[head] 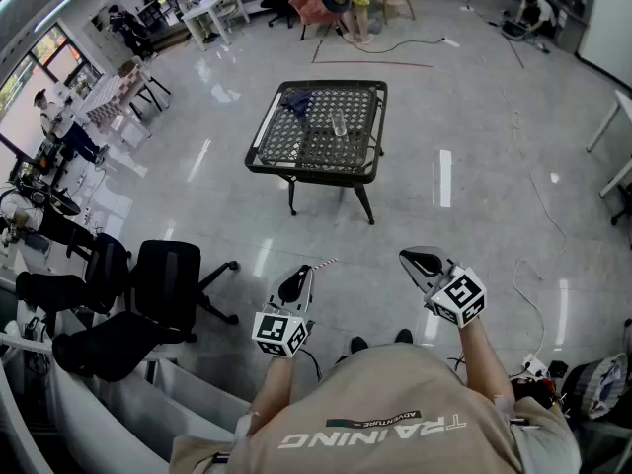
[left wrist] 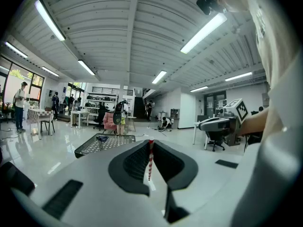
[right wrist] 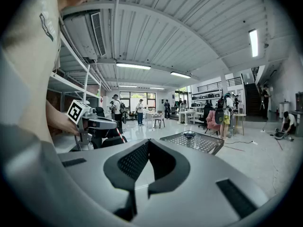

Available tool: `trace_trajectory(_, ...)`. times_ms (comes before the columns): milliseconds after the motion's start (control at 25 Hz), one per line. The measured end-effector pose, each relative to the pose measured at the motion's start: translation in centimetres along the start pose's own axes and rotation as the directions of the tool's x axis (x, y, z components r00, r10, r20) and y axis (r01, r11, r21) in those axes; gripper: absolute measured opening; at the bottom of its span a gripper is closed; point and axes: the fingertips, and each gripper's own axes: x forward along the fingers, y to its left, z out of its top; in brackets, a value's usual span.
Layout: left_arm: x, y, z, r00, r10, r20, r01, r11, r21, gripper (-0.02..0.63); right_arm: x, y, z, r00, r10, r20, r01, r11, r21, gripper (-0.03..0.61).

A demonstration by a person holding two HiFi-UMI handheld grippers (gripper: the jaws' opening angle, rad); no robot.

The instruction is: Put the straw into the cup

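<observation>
A red-and-white striped straw (left wrist: 150,158) stands upright between the jaws of my left gripper (left wrist: 150,145), which is shut on it. In the head view the straw (head: 323,265) sticks out ahead of the left gripper (head: 300,276). The clear cup (head: 339,123) stands upright on a black mesh table (head: 355,161), well ahead of both grippers across open floor. My right gripper (head: 420,260) is level with the left one, shut and holding nothing. From the right gripper view the cup (right wrist: 196,140) shows small on the table (right wrist: 208,148).
A dark blue cloth (head: 296,100) lies on the table's far left part. Black office chairs (head: 158,294) stand close on my left. Cables (head: 538,215) run over the shiny floor on the right. White desks and people fill the room's far end.
</observation>
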Motion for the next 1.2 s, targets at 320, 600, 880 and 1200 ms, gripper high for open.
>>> trace_trajectory(320,1.1,0.4,-0.1,1.000,-0.004,0.016,0.004,1.000,-0.006,0.037,-0.4,-0.8,0.7,0.999,-0.028,0.037,0.028,1.000,-0.002,0.017)
trace_trajectory(600,1.2,1.5,-0.4,1.000,-0.026,0.015,0.026,1.000,-0.008,0.037,-0.1,-0.9,0.7,0.996,-0.077,0.039,0.077,0.997,0.013,0.018)
trace_trajectory(880,1.5,3.9,-0.4,0.998,-0.055,0.021,0.055,0.998,-0.019,0.037,1.9,-0.3,0.7,0.995,-0.091,0.028,0.091,0.996,0.018,0.018)
trace_trajectory(1200,3.1,6.3,-0.4,0.998,-0.068,0.005,0.068,0.998,-0.014,0.037,4.2,-0.6,0.9,0.996,-0.086,0.013,0.087,0.996,-0.024,0.018)
